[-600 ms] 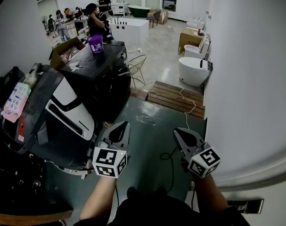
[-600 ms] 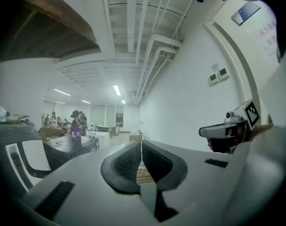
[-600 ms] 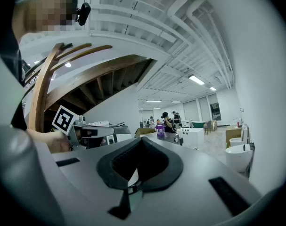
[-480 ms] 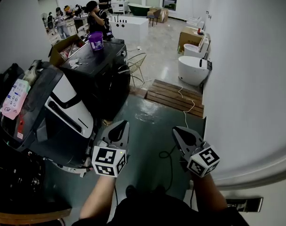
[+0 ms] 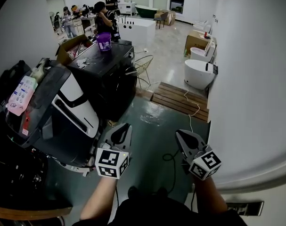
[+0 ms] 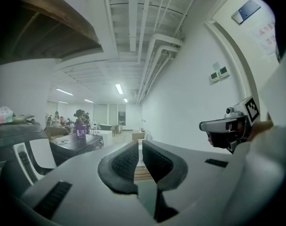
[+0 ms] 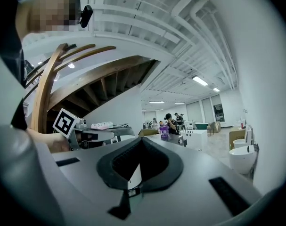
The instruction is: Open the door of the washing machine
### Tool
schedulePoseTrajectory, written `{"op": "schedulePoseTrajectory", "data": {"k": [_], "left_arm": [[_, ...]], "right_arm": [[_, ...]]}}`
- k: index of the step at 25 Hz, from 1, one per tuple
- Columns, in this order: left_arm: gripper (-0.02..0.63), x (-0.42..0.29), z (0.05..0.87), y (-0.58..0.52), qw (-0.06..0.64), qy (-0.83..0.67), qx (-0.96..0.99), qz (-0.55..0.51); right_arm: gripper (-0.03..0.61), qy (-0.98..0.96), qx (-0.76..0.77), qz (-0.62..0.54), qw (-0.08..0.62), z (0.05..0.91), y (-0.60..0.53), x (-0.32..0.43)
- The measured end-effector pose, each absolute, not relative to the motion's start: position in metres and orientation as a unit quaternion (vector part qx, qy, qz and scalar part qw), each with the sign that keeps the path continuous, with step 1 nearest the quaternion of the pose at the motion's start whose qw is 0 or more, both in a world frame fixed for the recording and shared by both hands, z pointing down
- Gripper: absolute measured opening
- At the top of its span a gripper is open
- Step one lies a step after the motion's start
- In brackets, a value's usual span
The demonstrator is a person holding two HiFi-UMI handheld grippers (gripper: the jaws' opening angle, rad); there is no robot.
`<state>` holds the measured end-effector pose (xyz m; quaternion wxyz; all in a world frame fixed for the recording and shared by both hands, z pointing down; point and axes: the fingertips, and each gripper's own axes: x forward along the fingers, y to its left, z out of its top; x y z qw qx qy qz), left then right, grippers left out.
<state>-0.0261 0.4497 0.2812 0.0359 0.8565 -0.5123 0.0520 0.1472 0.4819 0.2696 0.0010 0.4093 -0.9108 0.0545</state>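
Fingers (image 6: 126,161) of left gripper (image 5: 123,127) and right gripper (image 5: 180,135) together, empty; dark washing machine (image 5: 69,114) seemingly shut.

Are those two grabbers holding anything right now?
Nothing is held. The left gripper and right gripper both have their jaws shut together, empty.

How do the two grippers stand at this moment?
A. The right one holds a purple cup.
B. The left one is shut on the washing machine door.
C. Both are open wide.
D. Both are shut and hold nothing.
D: the jaws of the left gripper and of the right gripper are together, with nothing between them.
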Motion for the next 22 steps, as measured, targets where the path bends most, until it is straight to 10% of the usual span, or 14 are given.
{"op": "schedulePoseTrajectory", "data": {"k": [7, 22], "left_arm": [[0.034, -0.024, 0.282, 0.449, 0.032, -0.513, 0.856, 0.058], [0.302, -0.012, 0.286, 0.446, 0.044, -0.502, 0.861, 0.067]], "right_arm": [[0.020, -0.904, 0.424, 0.050, 0.002, 0.267, 0.473, 0.156], [0.271, -0.918, 0.391, 0.063, 0.010, 0.271, 0.471, 0.161]]}}
